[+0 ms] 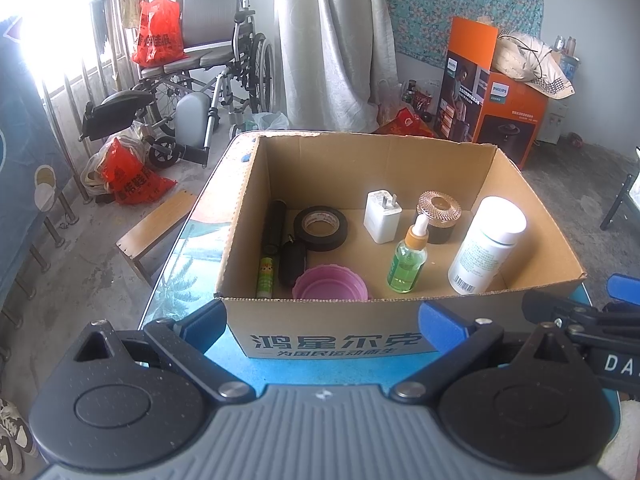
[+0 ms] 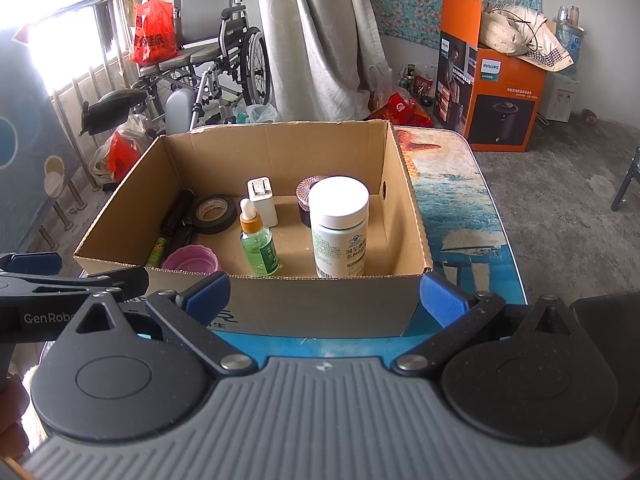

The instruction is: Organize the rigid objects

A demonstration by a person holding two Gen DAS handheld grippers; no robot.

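Both hand-held grippers were spread wide and holding nothing. The left hand-held gripper (image 1: pixel 323 316) hung in front of the cardboard box (image 1: pixel 320 332), its blue fingers (image 1: pixel 442 322) just at the near wall; I couldn't tell if they touched it. Same for the right hand-held gripper (image 2: pixel 326 294), at 6 o'clock of the box.

The box sat on the blue desk (image 2: pixel 472 216), open side up. Inside, the white bottle (image 1: pixel 486 246) stood upright at about 4 o'clock, the green dropper bottle (image 1: pixel 408 260) upright beside it. The white charger (image 1: pixel 382 216) stood with its prongs up, and the tape roll (image 1: pixel 320 227) lay flat. A black tube (image 1: pixel 274 224) lay along the left wall, long axis running 12 to 6.

The pink cup (image 1: pixel 330 284) was cut off by the near wall, and the dark thing (image 1: pixel 292 262) beside it was hard to make out.
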